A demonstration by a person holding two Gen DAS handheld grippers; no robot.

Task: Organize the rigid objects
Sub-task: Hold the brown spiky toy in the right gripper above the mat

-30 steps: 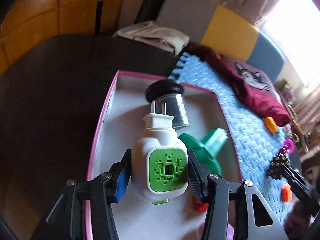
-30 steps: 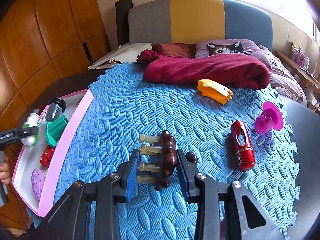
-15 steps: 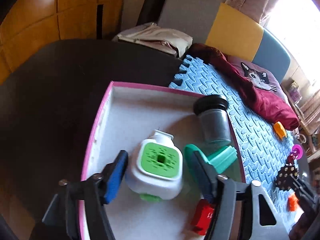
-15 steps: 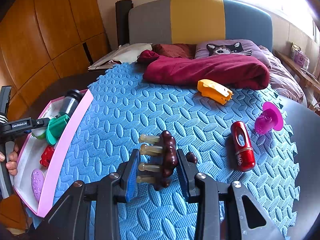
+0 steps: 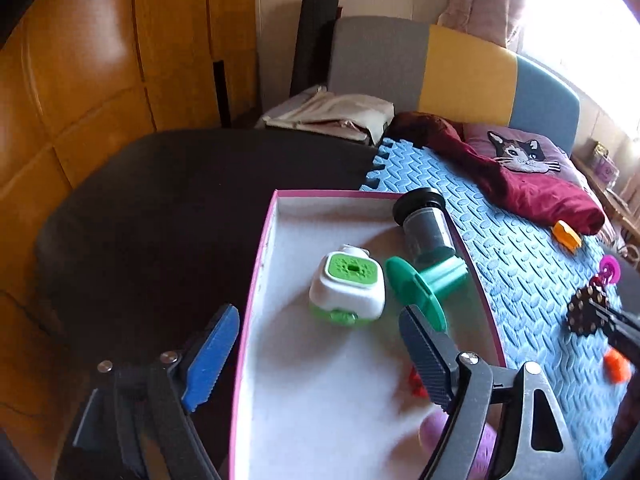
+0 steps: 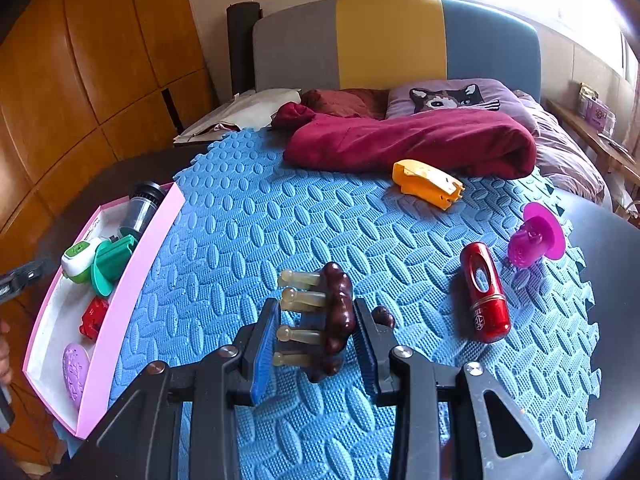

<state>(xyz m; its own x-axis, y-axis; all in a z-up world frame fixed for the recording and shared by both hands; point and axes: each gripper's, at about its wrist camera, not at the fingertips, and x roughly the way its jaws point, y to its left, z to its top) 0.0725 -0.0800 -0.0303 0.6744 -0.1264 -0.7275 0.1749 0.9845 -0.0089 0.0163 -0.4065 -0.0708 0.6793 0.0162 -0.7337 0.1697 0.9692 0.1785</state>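
1. Left hand-held gripper (image 5: pixel 320 344) over the near end of the pink-rimmed tray (image 5: pixel 256 280), jaws opening, nothing between the blue pads (image 5: pixel 212 356).
2. White-and-green plug-in device (image 5: pixel 347 288) lying free on the tray's white floor, ahead of the left hand-held gripper and apart from both pads.
3. Green flanged spool (image 5: pixel 420 284) just beside the plug-in device, toward the mat side; dark jar with black lid (image 5: pixel 424 224) on its side at the tray's far corner, leaning on the rim.
4. Small red piece (image 6: pixel 94 316) and lilac oval piece (image 6: pixel 75 368) at the tray's near end.
5. Right hand-held gripper (image 6: pixel 316 336) clamped on a dark brown massager with pale prongs (image 6: pixel 336 308), low over the blue foam mat (image 6: pixel 280 220); prongs pointing left in the right wrist view.
6. On the mat, well apart: orange plastic piece (image 6: pixel 428 184) near the maroon cloth (image 6: pixel 412 144), red cylinder (image 6: pixel 484 296), magenta flanged piece (image 6: pixel 538 236).
7. Tray resting at the mat's left edge, partly on the dark tabletop (image 5: pixel 160 208).
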